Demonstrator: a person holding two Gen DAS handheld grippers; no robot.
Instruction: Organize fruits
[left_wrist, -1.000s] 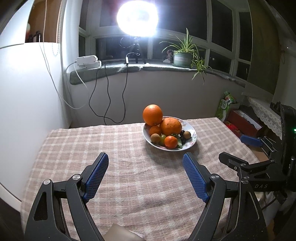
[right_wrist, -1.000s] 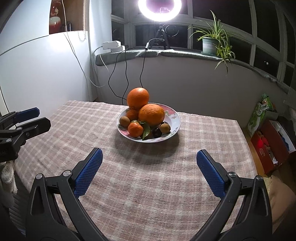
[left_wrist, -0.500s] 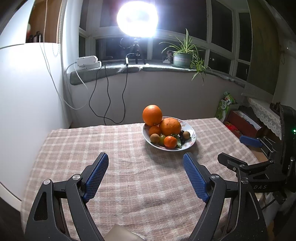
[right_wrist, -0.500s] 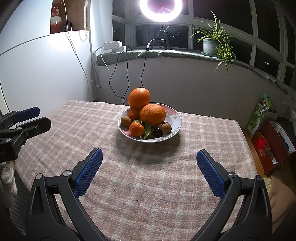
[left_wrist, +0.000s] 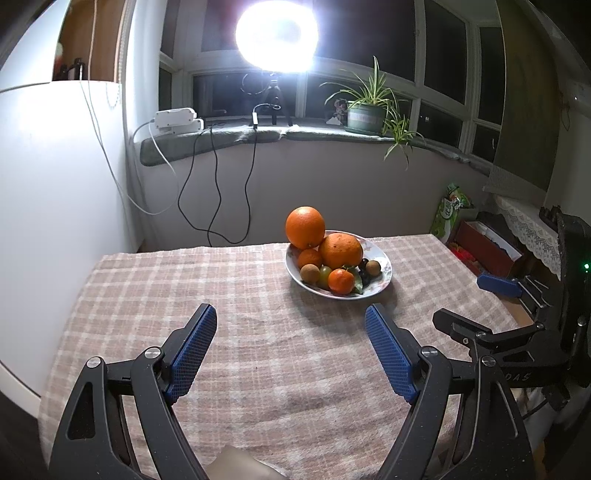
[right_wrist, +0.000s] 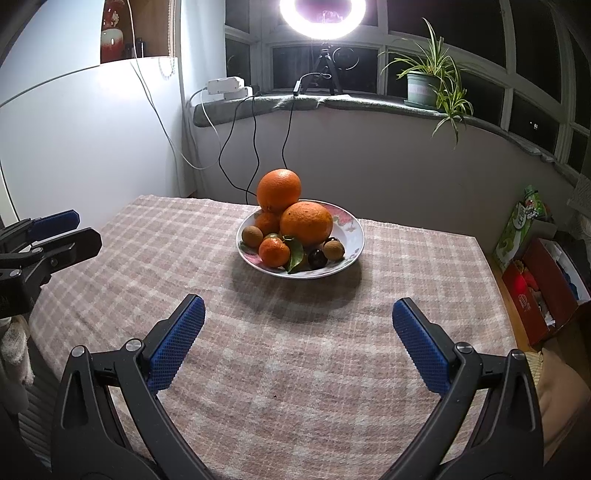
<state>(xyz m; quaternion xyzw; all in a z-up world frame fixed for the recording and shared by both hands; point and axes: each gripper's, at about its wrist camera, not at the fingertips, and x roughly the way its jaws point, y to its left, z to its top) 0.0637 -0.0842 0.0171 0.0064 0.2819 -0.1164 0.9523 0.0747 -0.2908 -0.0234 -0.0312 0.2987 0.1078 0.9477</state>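
We hold the left gripper (left_wrist: 291, 321) with its jaws spread wide and nothing between them, above the checked tablecloth (left_wrist: 258, 343). The right gripper (right_wrist: 298, 315) is just as wide apart and also empty. The fruit plate (right_wrist: 352, 245) sits on the far half of the table, well apart from both sets of fingertips, with a bare stretch of cloth between it and us.

On the plate, one large orange (right_wrist: 279, 190) is perched on top of the pile near the back rim, a second large orange (right_wrist: 306, 223) lies beside it, and a small mandarin (right_wrist: 274, 252) with a green leaf, two brown round fruits and a dark one crowd the front.

The cloth's left edge runs close to a white wall (left_wrist: 55, 184); the far edge stops near the wall under the windowsill (left_wrist: 332, 131), where black cables hang.

Our left view alone shows the right gripper's side profile at the table's right edge, past the plate, and a red box (left_wrist: 487, 245) on the floor. Our right view alone shows the left gripper's fingers (right_wrist: 55, 221) over the table's left edge, and the ring light (right_wrist: 323, 16) as a clear ring rather than a glare
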